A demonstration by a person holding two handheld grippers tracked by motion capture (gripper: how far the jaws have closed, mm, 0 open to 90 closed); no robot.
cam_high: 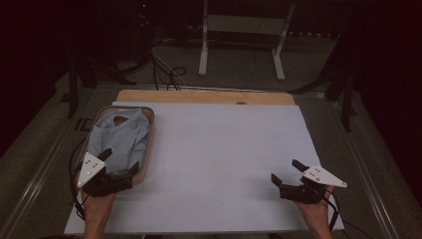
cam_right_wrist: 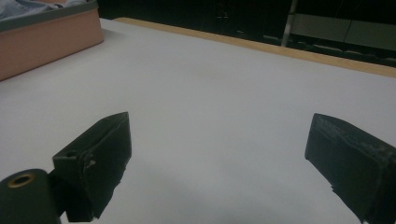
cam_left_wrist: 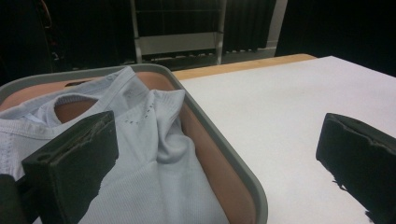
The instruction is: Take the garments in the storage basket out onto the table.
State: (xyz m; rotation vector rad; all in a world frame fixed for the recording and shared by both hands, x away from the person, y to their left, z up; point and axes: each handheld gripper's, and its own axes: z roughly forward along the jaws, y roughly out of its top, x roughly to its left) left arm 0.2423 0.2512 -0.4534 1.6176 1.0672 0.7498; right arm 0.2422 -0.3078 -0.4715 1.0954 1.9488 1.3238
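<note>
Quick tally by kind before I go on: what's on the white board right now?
Light blue shirt: 1
Tray with grey rim: 1
Hand-held gripper: 2, left and right, both open
Total: 4

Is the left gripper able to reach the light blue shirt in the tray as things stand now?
Probably yes. The left gripper is open at the near end of the tray, one finger already over the light blue shirt, and nothing lies between them.
</note>
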